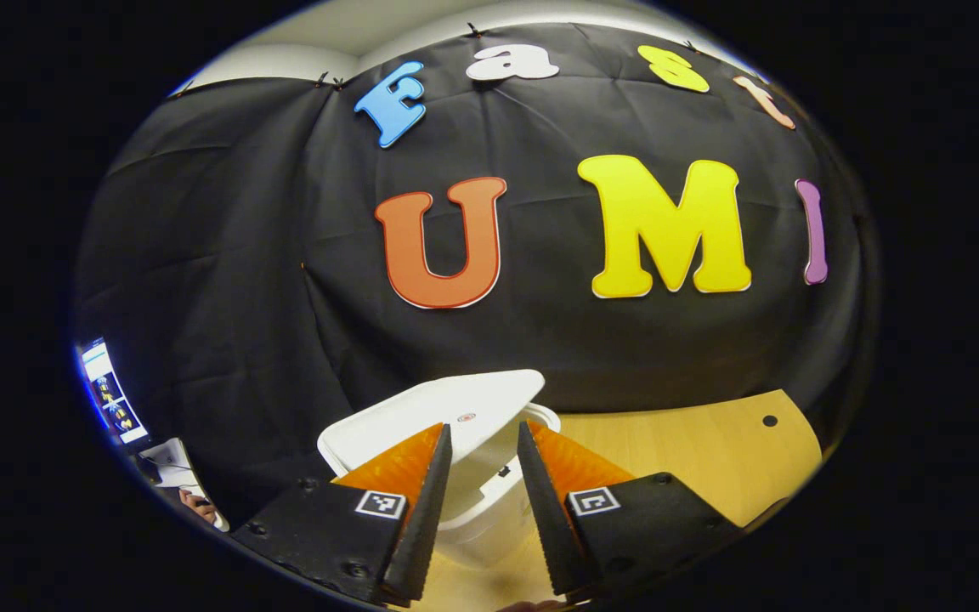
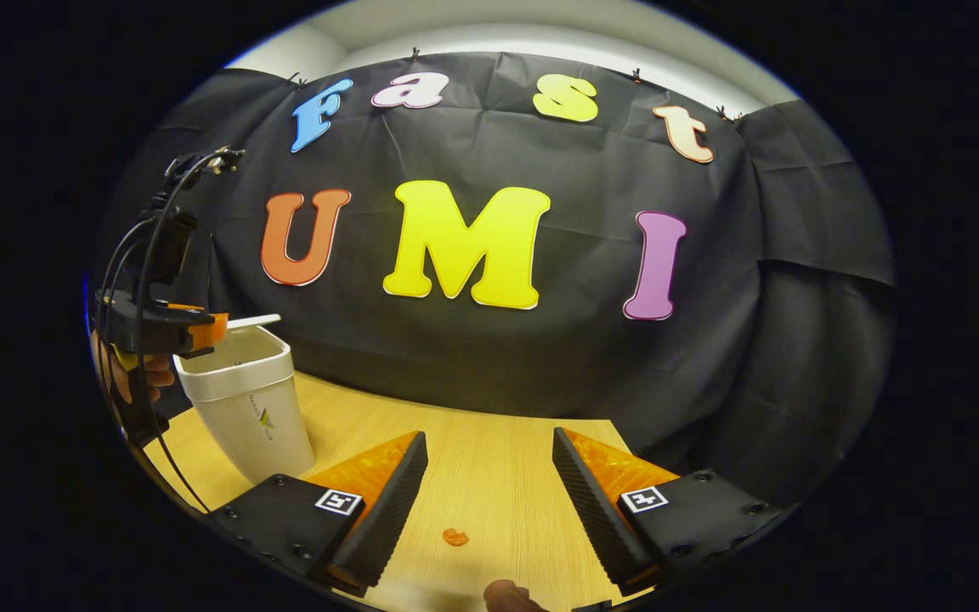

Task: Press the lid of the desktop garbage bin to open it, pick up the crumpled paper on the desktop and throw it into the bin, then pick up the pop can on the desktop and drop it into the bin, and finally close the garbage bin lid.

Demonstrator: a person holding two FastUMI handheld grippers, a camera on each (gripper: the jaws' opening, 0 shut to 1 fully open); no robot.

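Raised white plastic bin lid (image 1: 447, 406) found directly ahead of left claw (image 1: 483, 476), nearer; left claw released, right claw (image 2: 489, 493) released over wooden desk (image 2: 489, 459).

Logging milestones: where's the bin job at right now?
Looks near the end. No paper or can shows on the bare desktop, so both are probably binned. The bin has its lid up, and the left gripper, fingers apart, hangs over it. Left: closing the lid. Right gripper is open, idle.
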